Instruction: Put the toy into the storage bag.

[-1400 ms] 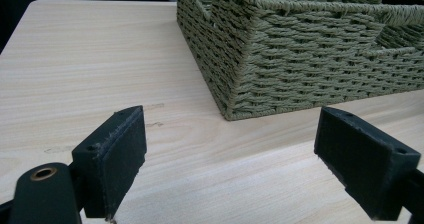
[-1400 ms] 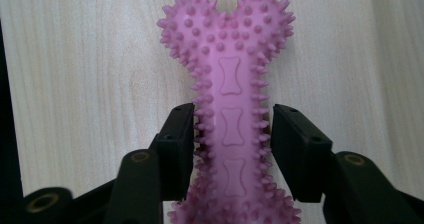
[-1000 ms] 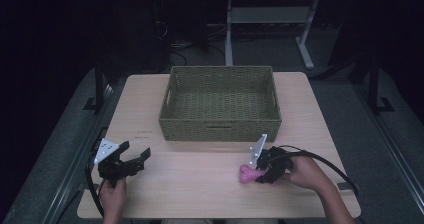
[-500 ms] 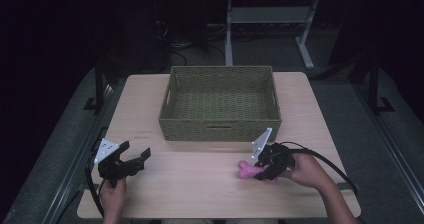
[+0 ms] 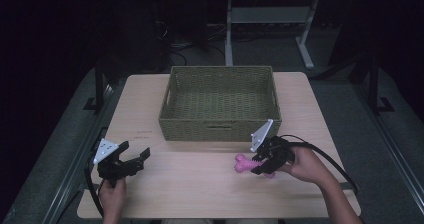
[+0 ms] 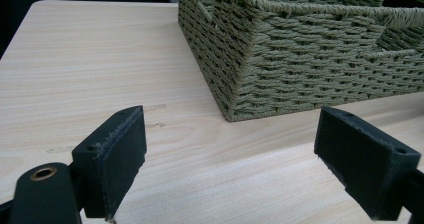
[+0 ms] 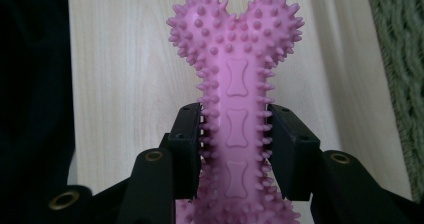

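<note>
Gripping the pink spiked bone toy [image 7: 235,129] by its shaft, your right gripper [image 5: 264,160] has both jaws pressed against the nubbed sides, with the knobbed head sticking out past them. In the high view the toy sits low over the table [image 5: 200,184], just in front of the woven basket [image 5: 220,101]; whether it touches the wood is hard to tell. You appear to be at the pick-up step. Next, I judge, you need a lift high enough to clear the basket's near wall. Your left gripper [image 5: 131,165] rests near the table's left edge, jaws spread wide and holding nothing.
</note>
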Available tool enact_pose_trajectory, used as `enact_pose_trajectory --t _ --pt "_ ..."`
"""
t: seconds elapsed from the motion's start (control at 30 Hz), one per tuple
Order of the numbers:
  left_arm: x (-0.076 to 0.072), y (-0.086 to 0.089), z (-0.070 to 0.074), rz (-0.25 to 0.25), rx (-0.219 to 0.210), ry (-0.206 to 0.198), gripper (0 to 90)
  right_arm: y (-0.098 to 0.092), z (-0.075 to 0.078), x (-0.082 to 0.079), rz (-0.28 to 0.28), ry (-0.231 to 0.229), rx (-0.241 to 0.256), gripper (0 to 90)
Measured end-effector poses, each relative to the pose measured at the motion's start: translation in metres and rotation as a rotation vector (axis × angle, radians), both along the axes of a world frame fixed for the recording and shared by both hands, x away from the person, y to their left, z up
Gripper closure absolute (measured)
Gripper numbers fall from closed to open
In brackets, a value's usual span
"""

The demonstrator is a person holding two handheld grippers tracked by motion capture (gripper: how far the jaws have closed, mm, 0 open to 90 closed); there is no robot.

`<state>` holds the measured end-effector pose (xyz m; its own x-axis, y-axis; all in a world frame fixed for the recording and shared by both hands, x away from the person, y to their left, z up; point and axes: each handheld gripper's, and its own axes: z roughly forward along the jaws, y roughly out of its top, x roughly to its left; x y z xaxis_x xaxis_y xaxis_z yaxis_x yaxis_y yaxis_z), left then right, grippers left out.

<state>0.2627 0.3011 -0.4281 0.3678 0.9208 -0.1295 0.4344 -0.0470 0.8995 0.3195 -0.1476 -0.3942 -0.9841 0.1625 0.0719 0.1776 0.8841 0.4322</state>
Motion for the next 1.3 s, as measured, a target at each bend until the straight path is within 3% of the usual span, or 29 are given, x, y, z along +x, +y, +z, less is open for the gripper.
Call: enact_pose_trajectory --t 0.3,1.07,1.3 --pt "0.000 -0.001 0.000 -0.003 0.000 -0.001 12.8 0.002 0.020 0.007 0.010 -0.003 0.041 58.7" --pt "0.001 0.000 0.000 0.002 -0.008 -0.001 12.8 0.012 0.052 0.029 0.019 0.004 0.065 58.7" --pt "0.002 -0.002 -0.001 -0.006 -0.004 0.001 12.8 0.017 0.061 0.036 0.025 0.005 0.052 58.7"
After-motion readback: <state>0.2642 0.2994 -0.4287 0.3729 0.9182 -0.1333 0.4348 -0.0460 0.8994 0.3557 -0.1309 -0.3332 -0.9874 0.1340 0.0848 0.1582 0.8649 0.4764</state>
